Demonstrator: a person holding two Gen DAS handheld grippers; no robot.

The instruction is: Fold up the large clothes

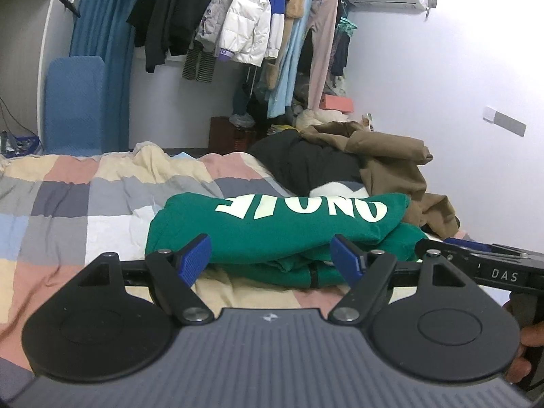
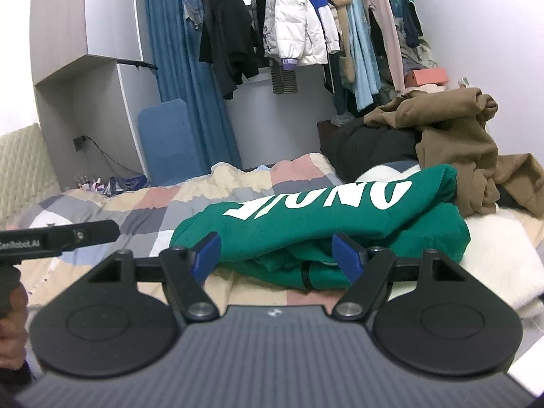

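Observation:
A green sweatshirt (image 1: 272,234) with white letters lies folded in a thick bundle on the checked bedspread (image 1: 68,204). My left gripper (image 1: 272,260) is open and empty, its blue pads just short of the bundle's near edge. The same sweatshirt (image 2: 323,234) shows in the right wrist view. My right gripper (image 2: 277,258) is open and empty too, close to the bundle's near edge. The right gripper's body shows at the right edge of the left wrist view (image 1: 493,265). The left gripper's body shows at the left of the right wrist view (image 2: 57,236).
A brown garment (image 2: 452,139) and a black one (image 2: 374,149) are heaped behind the sweatshirt. A white fluffy blanket (image 2: 493,265) lies to its right. A rack of hanging clothes (image 2: 306,27), a blue curtain (image 2: 183,78) and a blue chair (image 2: 168,142) stand beyond the bed.

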